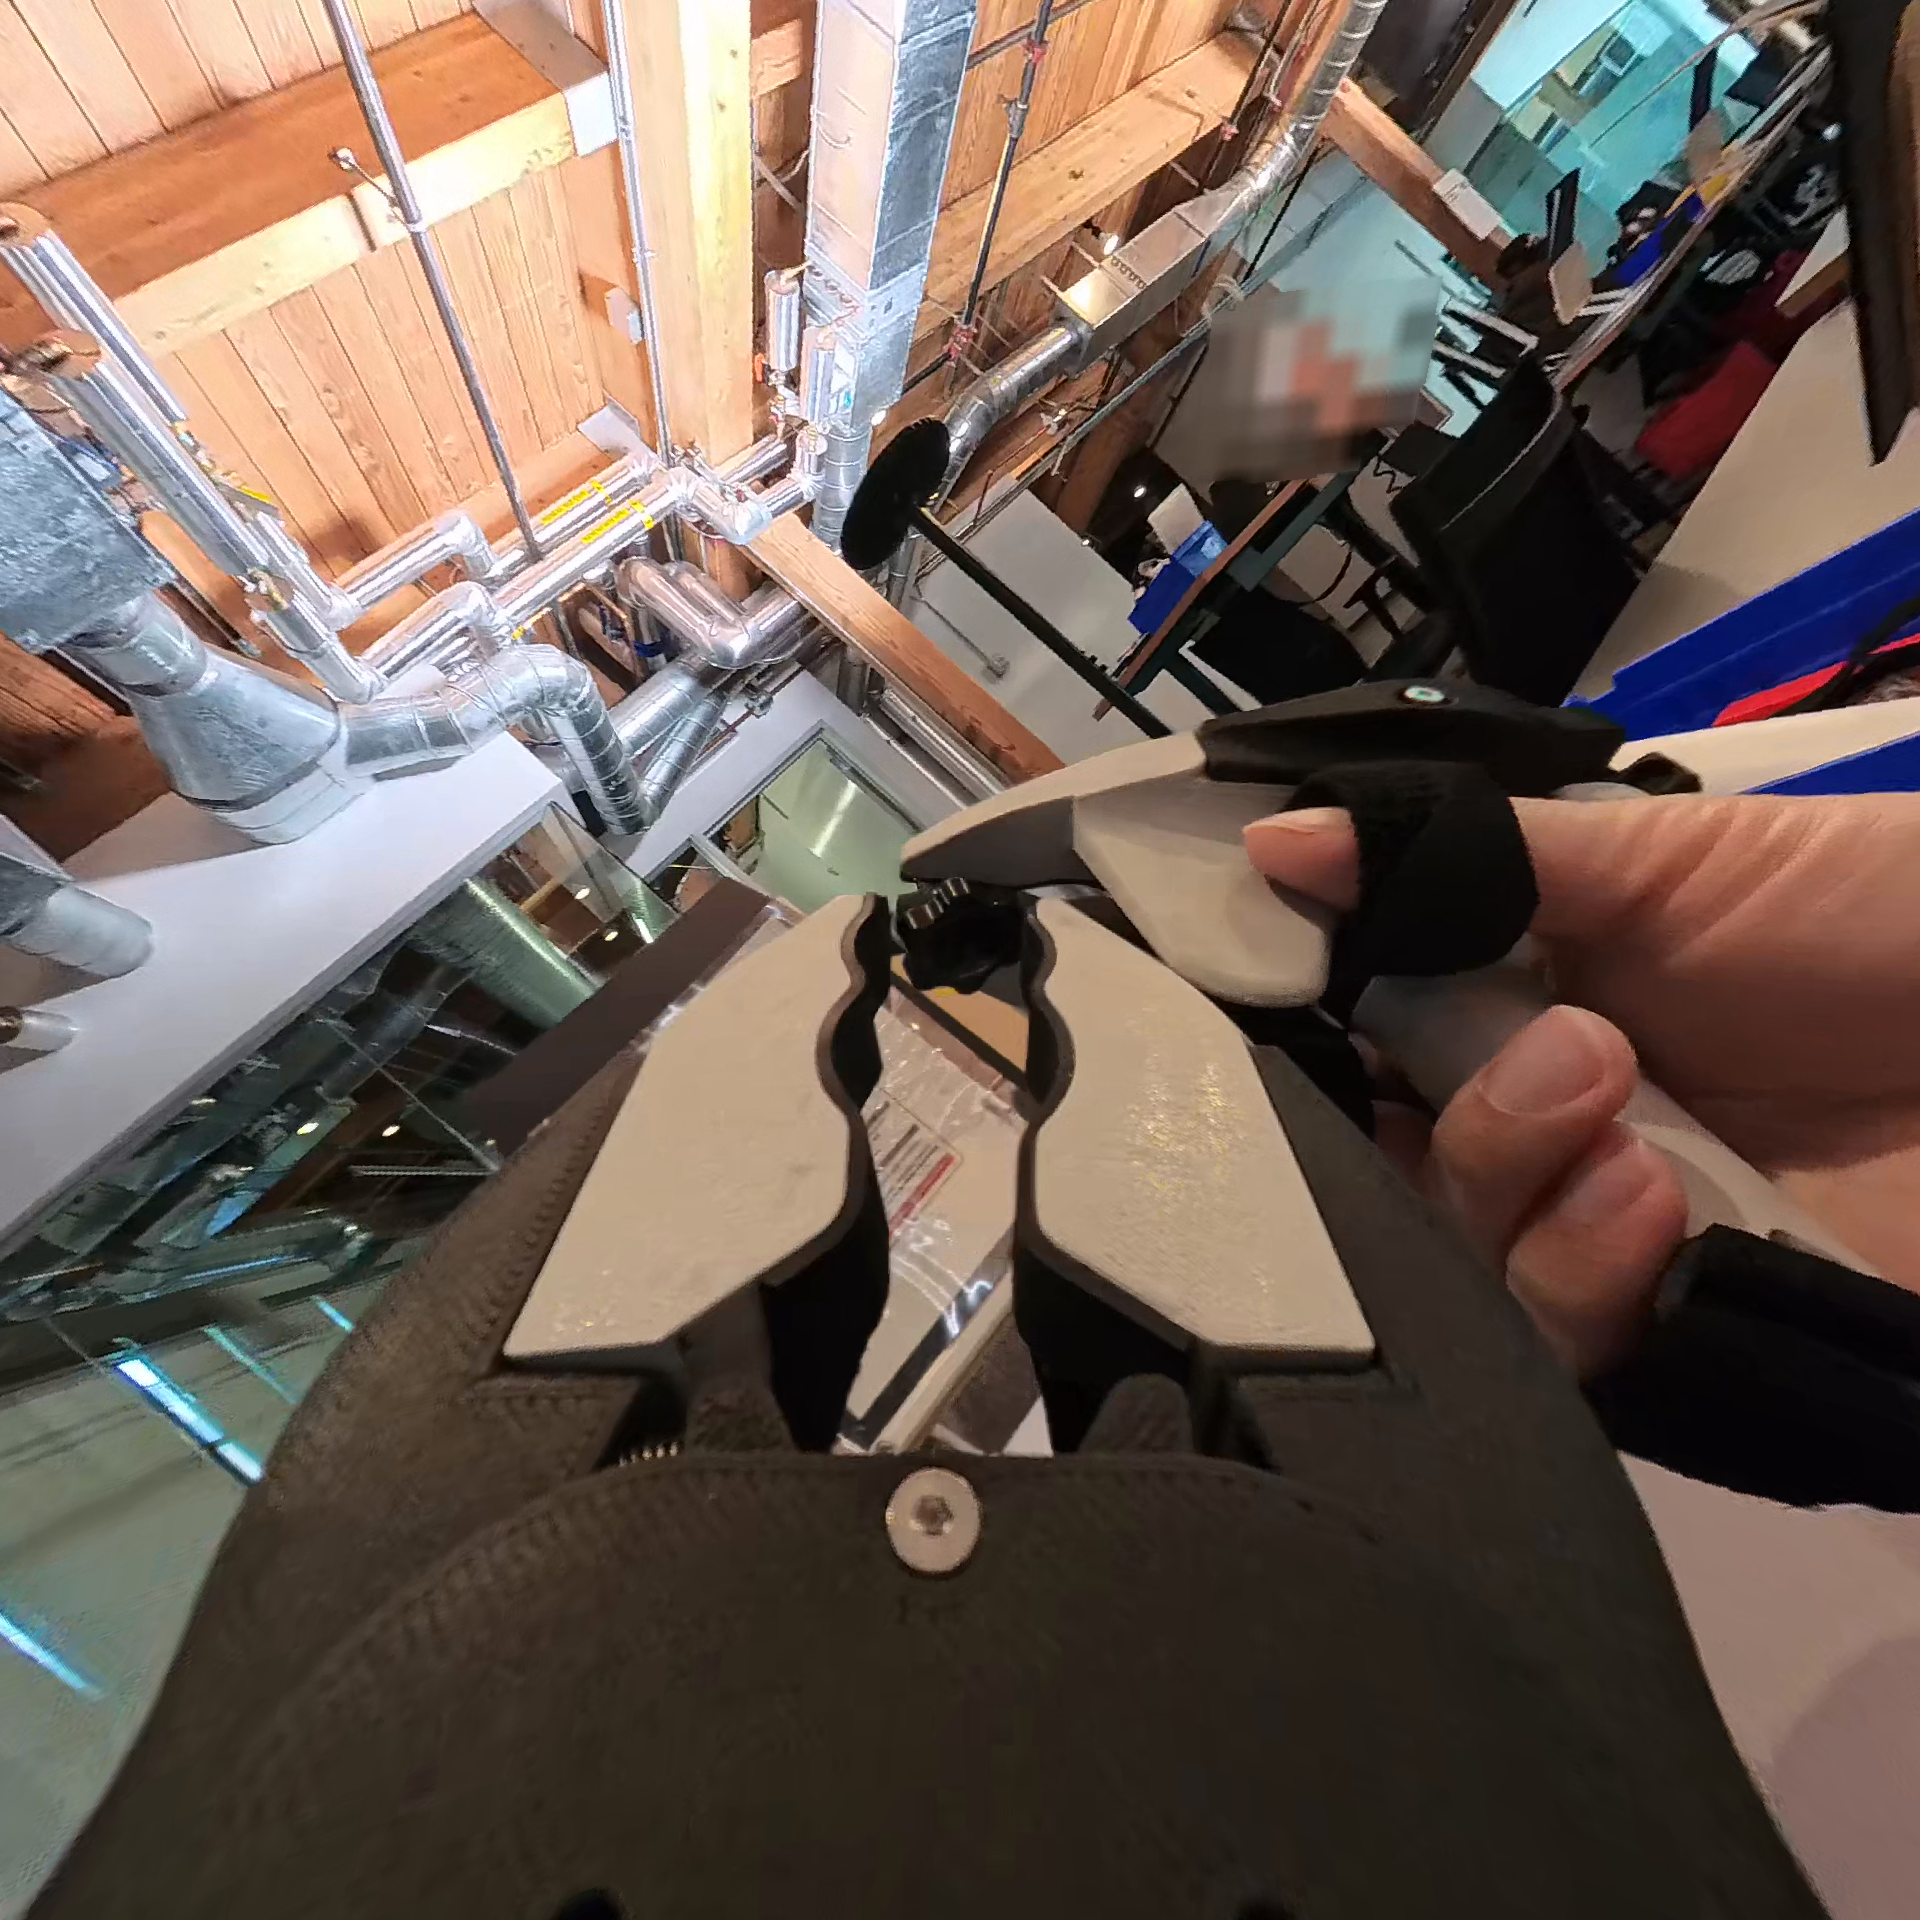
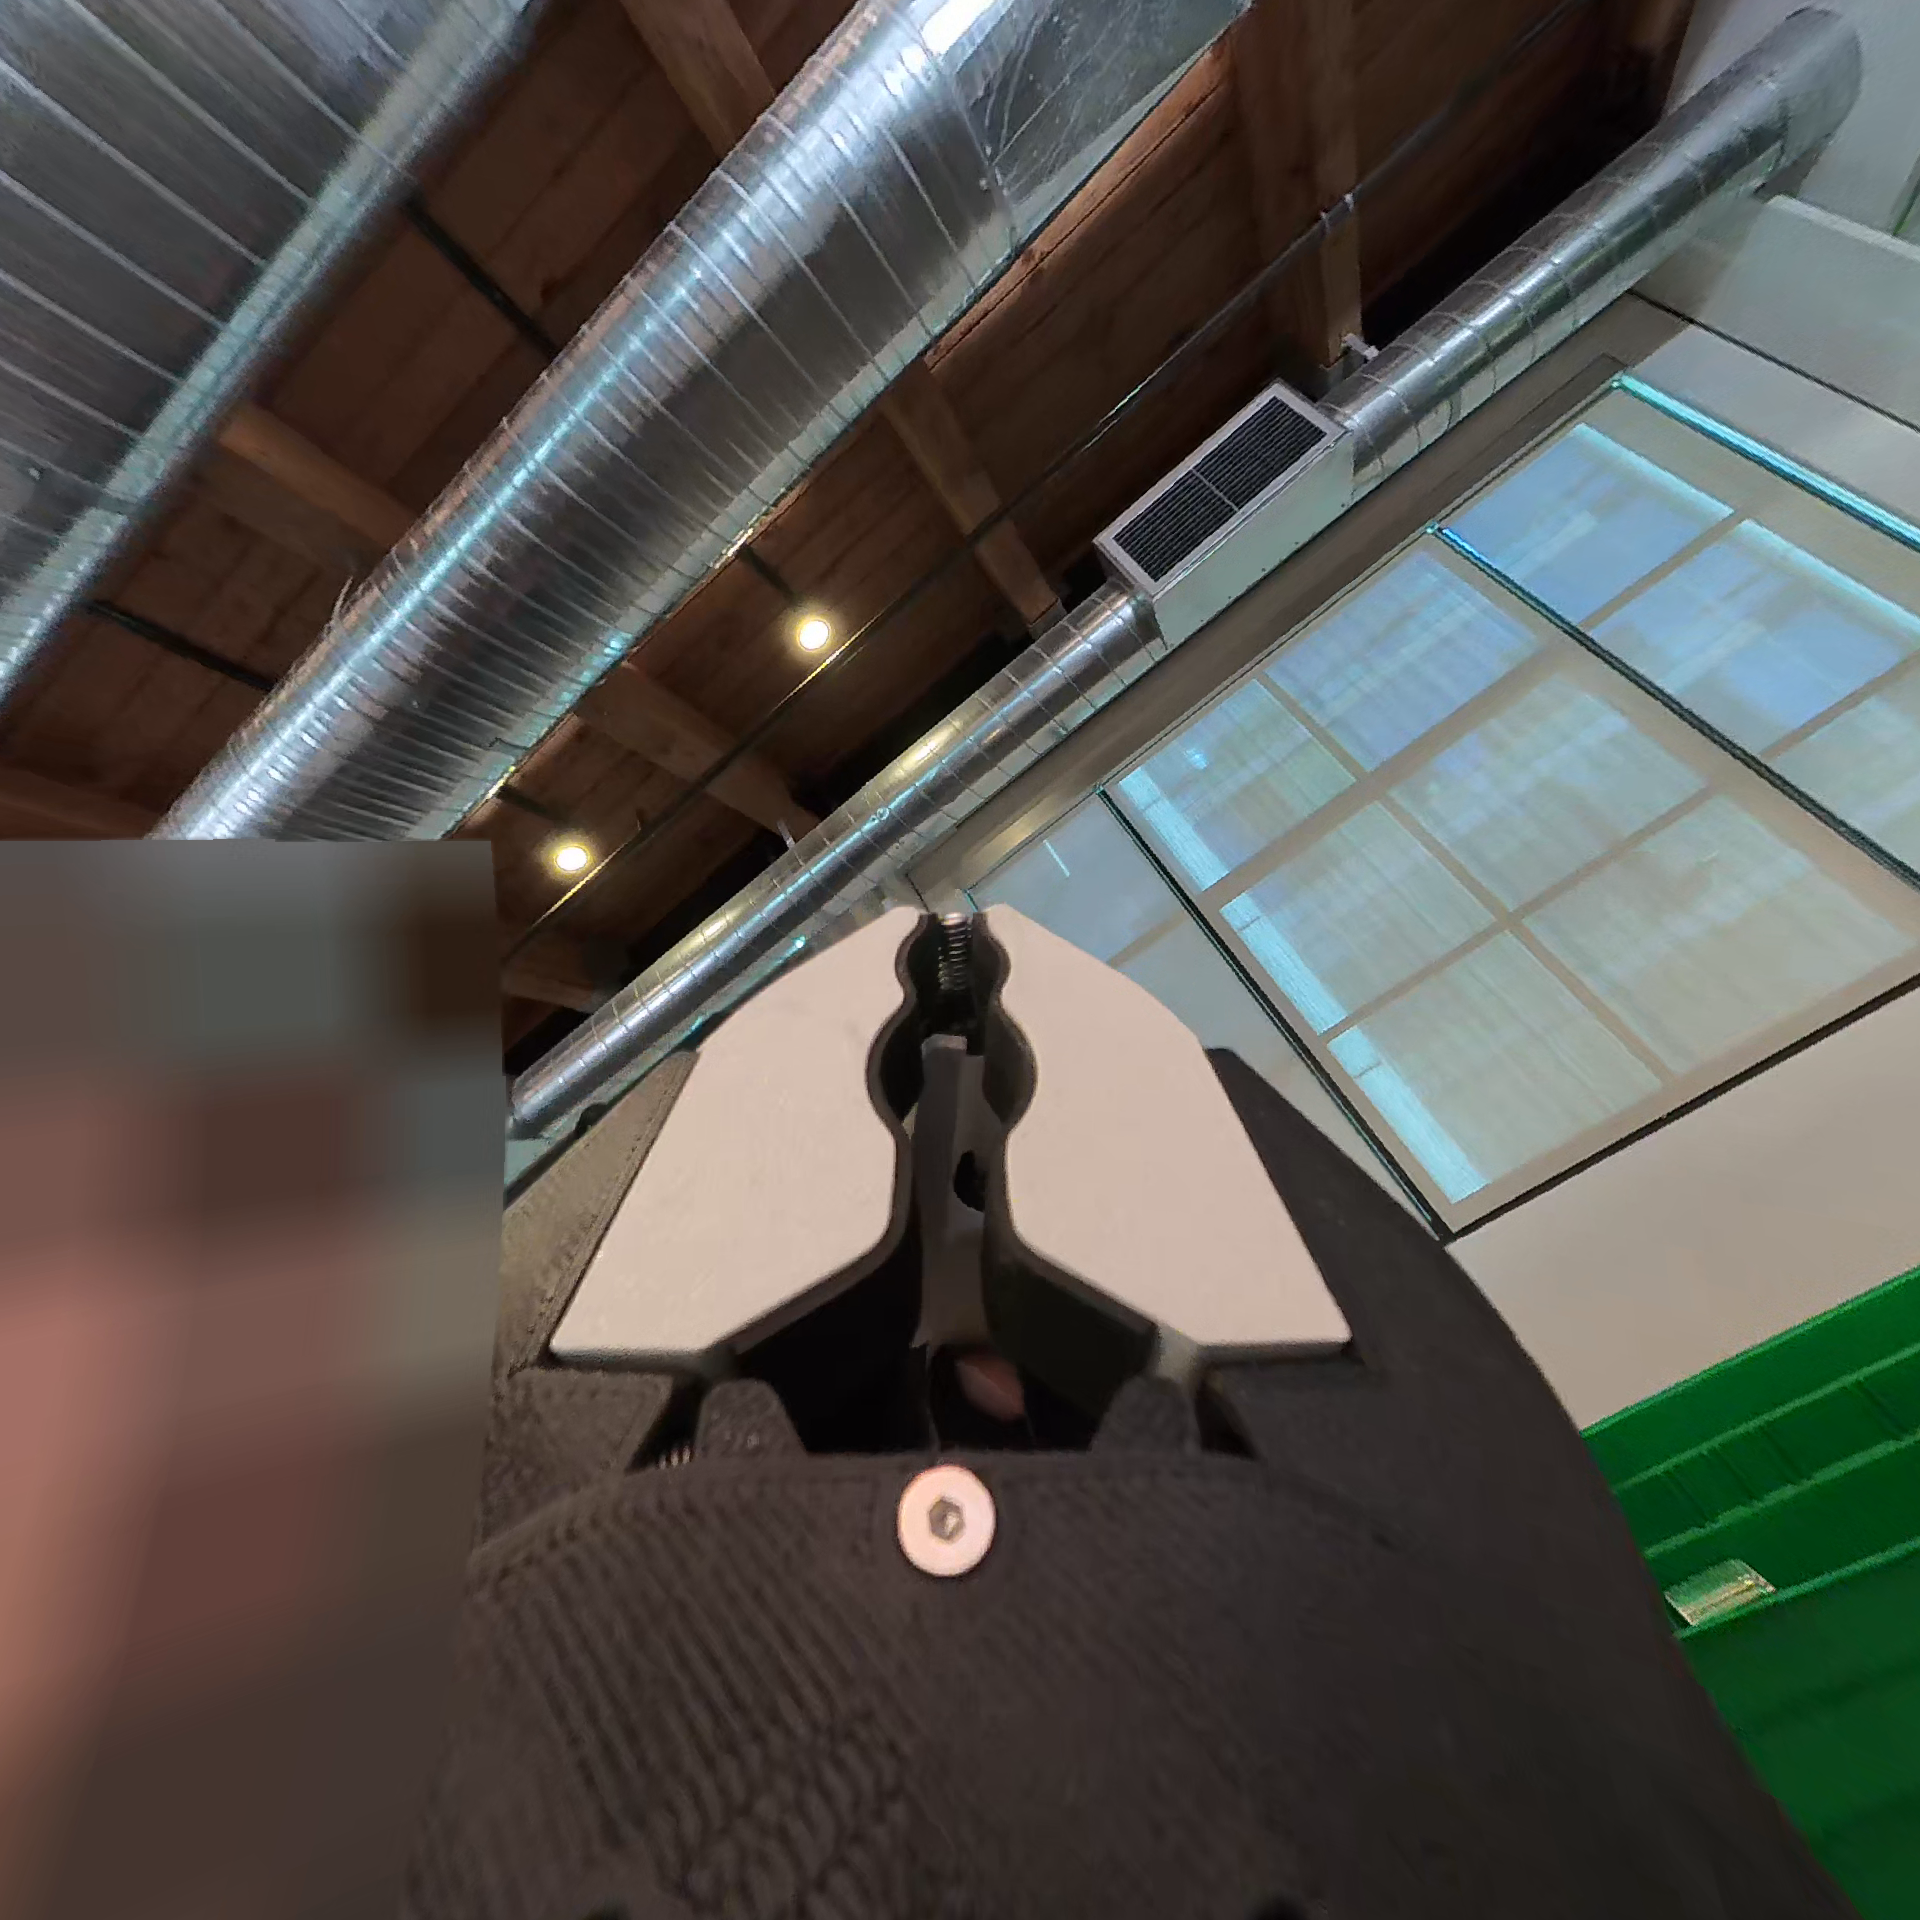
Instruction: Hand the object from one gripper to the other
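The object (image 1: 951,951) is a small black part with metal screw ends. In the left wrist view it sits between the tips of my left gripper (image 1: 956,920), whose jaws stand apart on either side of it. My right gripper (image 1: 920,868), held by a bare hand (image 1: 1714,987), comes in from the right and clamps the part from above. In the right wrist view my right gripper (image 2: 951,930) is nearly closed on the part's threaded metal end (image 2: 951,961). A thin dark piece shows lower in the gap; I cannot tell what it is.
Both cameras point up at wooden ceiling beams and silver ducts (image 2: 727,364). Blue bins (image 1: 1766,623) and desks stand at the right. A green bin (image 2: 1766,1507) is at the lower right. A clear plastic sheet (image 1: 935,1174) lies under my left gripper. Both grippers' tips are close together, under 4 cm apart.
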Tool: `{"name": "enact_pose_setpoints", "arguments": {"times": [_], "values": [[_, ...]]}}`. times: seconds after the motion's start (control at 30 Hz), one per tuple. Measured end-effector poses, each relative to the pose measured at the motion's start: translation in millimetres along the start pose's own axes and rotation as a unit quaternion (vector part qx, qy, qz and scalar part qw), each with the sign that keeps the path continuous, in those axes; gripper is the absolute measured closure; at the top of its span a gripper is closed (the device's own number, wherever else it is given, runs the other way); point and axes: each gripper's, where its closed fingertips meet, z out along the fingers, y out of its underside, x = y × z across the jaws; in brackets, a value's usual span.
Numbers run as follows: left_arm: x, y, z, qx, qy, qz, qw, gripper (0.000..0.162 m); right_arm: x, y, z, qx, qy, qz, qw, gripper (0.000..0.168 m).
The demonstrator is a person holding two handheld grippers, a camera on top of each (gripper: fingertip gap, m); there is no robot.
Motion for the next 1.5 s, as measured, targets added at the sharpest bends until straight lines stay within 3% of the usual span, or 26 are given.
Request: {"name": "enact_pose_setpoints", "arguments": {"times": [0.17, 0.3, 0.37, 0.43, 0.5, 0.53, 0.6, 0.67, 0.7, 0.77, 0.87, 0.9, 1.03, 1.07, 1.13, 1.2, 1.27, 1.4, 1.5], "values": [[1, -4, -5, 0.006, 0.042, -0.031, 0.999, 0.141, -4, 4, 1, -0.027, -0.009, -0.032, 0.999, 0.162], [-9, -4, -11, 0.002, 0.08, -0.087, 0.993, 0.141, -6, 1, 2, -0.068, 0.008, -0.143, 0.987, 0.16], [-14, 2, -15, -0.017, 0.12, -0.145, 0.982, 0.141, -7, -1, 2, -0.109, 0.031, -0.233, 0.966, 0.159], [-12, 9, -23, -0.042, 0.189, -0.213, 0.958, 0.141, -20, -1, 3, -0.152, 0.032, -0.364, 0.918, 0.157], [-10, 15, -32, -0.067, 0.245, -0.288, 0.923, 0.141, -29, 2, 2, -0.196, 0.041, -0.528, 0.825, 0.149], [-10, 15, -35, -0.07, 0.265, -0.32, 0.907, 0.141, -31, 5, 1, -0.219, 0.048, -0.613, 0.757, 0.147], [-11, 15, -39, -0.072, 0.293, -0.37, 0.879, 0.141, -25, 16, -5, -0.269, 0.058, -0.757, 0.592, 0.143], [-7, 13, -43, -0.078, 0.32, -0.408, 0.852, 0.141, -13, 32, -13, -0.323, 0.047, -0.836, 0.441, 0.141], [-5, 11, -44, -0.08, 0.329, -0.423, 0.84, 0.141, -6, 37, -15, -0.337, 0.05, -0.859, 0.382, 0.141], [-1, 12, -44, -0.091, 0.336, -0.438, 0.829, 0.141, 5, 40, -13, -0.337, 0.071, -0.887, 0.307, 0.142], [4, 16, -43, -0.108, 0.338, -0.442, 0.824, 0.141, 16, 41, -14, -0.339, 0.089, -0.907, 0.233, 0.148], [6, 15, -43, -0.108, 0.343, -0.444, 0.821, 0.141, 20, 42, -15, -0.342, 0.089, -0.909, 0.222, 0.149], [11, 23, -39, -0.122, 0.336, -0.432, 0.828, 0.141, 29, 41, -18, -0.353, 0.103, -0.903, 0.224, 0.157], [11, 23, -38, -0.12, 0.334, -0.428, 0.832, 0.141, 30, 40, -18, -0.357, 0.109, -0.897, 0.236, 0.157], [8, 20, -36, -0.097, 0.327, -0.408, 0.847, 0.137, 28, 37, -15, -0.351, 0.126, -0.882, 0.288, 0.158], [2, 18, -35, -0.084, 0.303, -0.371, 0.874, 0.112, 24, 28, -12, -0.338, 0.151, -0.858, 0.357, 0.161], [-2, 20, -36, -0.086, 0.277, -0.31, 0.905, 0.102, 23, 20, -12, -0.329, 0.171, -0.802, 0.468, 0.161], [-16, 22, -29, -0.072, 0.199, -0.21, 0.954, 0.104, 12, 21, -6, -0.308, 0.154, -0.568, 0.748, 0.162], [-22, 14, -23, -0.026, 0.135, -0.106, 0.985, 0.104, 5, 19, -5, -0.282, 0.124, -0.348, 0.885, 0.162]]}}
